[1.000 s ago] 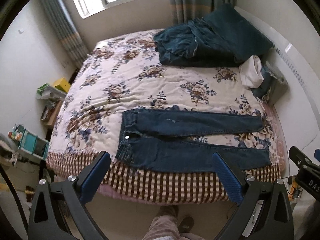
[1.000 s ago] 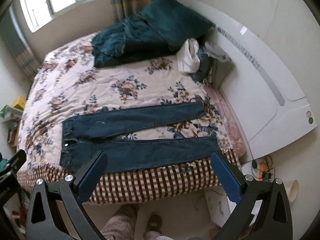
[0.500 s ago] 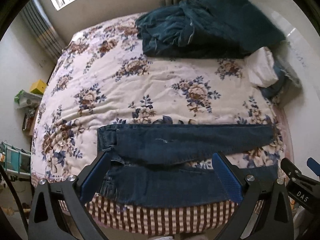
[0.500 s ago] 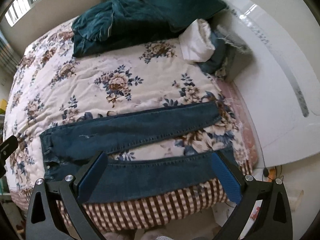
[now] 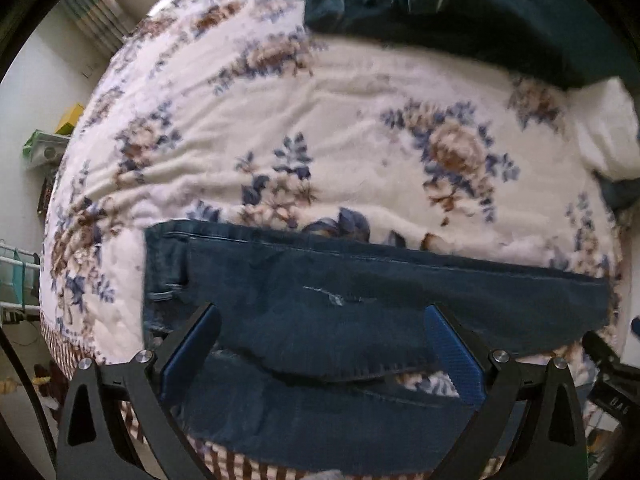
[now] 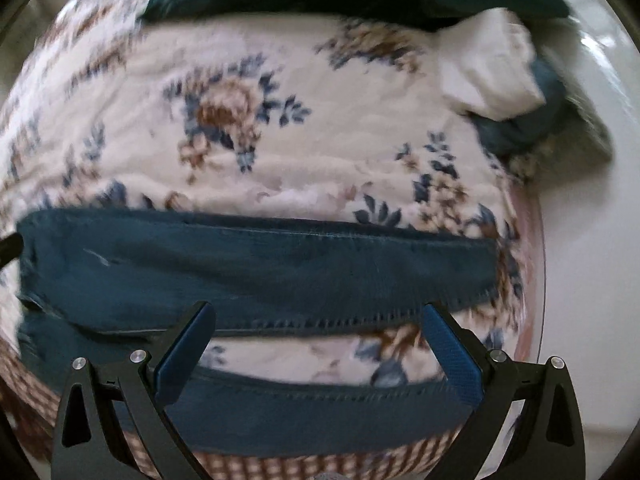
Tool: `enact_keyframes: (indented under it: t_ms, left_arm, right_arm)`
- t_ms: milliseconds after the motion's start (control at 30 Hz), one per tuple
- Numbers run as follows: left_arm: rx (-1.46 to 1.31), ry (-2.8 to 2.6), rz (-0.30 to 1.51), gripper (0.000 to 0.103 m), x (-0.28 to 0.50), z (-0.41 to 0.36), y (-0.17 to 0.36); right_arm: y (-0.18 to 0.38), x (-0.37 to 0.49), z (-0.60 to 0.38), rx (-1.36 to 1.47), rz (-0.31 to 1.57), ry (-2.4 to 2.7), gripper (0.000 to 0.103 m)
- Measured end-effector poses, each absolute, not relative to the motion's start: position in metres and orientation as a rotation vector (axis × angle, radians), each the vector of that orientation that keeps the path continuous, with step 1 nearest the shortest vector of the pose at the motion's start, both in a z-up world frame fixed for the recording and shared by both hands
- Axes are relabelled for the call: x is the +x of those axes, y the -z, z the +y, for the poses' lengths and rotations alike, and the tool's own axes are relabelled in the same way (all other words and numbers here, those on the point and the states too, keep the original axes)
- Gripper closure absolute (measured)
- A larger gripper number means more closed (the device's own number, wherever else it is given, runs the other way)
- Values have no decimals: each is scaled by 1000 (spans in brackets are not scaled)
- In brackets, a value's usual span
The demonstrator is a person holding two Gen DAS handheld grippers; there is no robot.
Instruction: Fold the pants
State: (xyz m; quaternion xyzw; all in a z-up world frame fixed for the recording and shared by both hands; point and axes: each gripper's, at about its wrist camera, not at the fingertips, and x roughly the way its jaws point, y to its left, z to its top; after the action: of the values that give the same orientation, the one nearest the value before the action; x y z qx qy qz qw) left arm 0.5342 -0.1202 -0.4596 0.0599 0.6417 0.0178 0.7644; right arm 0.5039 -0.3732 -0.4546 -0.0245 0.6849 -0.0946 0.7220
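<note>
Dark blue jeans (image 5: 360,304) lie flat near the front edge of the floral bed, waistband to the left, both legs running right with a gap between them. In the right wrist view the jeans (image 6: 280,268) show both legs and the hem of the far leg at the right. My left gripper (image 5: 320,348) is open and empty, low over the waist and crotch end. My right gripper (image 6: 316,344) is open and empty, low over the gap between the two legs, toward the hem end.
A dark teal quilt and pillow (image 5: 460,4) are heaped at the head of the bed. A folded white cloth (image 6: 492,64) lies at the right by the white headboard (image 6: 592,240). Shelves with clutter (image 5: 44,148) stand left of the bed.
Both grippers have moved forward and down toward the jeans, which now fill the lower half of each view. Both stay open. The jeans have not moved.
</note>
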Motion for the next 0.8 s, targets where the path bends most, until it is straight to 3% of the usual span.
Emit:
enact_keyframes:
  t_ms: [333, 500, 567, 700, 800]
  left_arm:
    - [489, 185, 1513, 0, 571, -182, 599]
    - [700, 364, 1527, 0, 577, -212, 646]
    - [728, 419, 1529, 0, 580, -216, 655]
    - [656, 513, 1558, 7, 592, -212, 659]
    - [648, 598, 1538, 34, 586, -214, 652]
  right_arm:
    - [622, 558, -377, -379, 1725, -36, 0]
    - [672, 575, -368, -521, 1800, -201, 1]
    - [680, 579, -364, -510, 1817, -250, 10]
    - [677, 579, -358, -436, 1823, -374, 51]
    - [673, 574, -356, -406, 1786, -395, 72]
